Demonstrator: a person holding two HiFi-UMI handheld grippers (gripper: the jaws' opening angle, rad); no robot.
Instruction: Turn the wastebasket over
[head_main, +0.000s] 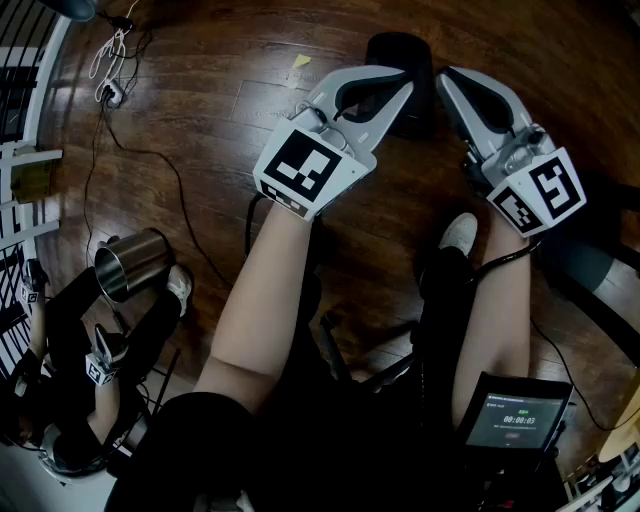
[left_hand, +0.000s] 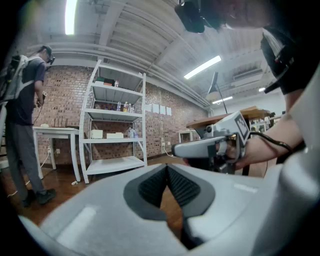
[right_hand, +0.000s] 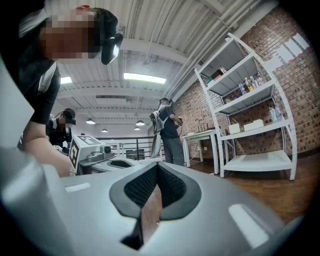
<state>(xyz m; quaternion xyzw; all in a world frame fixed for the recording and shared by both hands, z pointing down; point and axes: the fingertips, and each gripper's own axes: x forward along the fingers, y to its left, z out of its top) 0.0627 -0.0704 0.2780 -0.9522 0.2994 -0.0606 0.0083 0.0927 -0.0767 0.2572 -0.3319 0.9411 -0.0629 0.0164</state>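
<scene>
A black wastebasket (head_main: 400, 55) stands on the wooden floor straight ahead of me, partly hidden behind the gripper tips. My left gripper (head_main: 398, 85) hovers above its left side and my right gripper (head_main: 452, 82) just to its right. Both are shut with nothing between the pads. In the left gripper view the dark ribbed pads (left_hand: 167, 175) meet, and the right gripper (left_hand: 210, 147) shows beyond them. In the right gripper view the pads (right_hand: 156, 175) are also together, with the left gripper (right_hand: 95, 152) at the left. Neither gripper view shows the wastebasket.
A shiny metal bucket (head_main: 130, 262) lies at the left beside a crouching person (head_main: 70, 400). Cables (head_main: 150, 150) run across the floor, and a yellow scrap (head_main: 298, 62) lies near the basket. A white shelf unit (left_hand: 115, 125) and a standing person (left_hand: 22, 120) are by the brick wall.
</scene>
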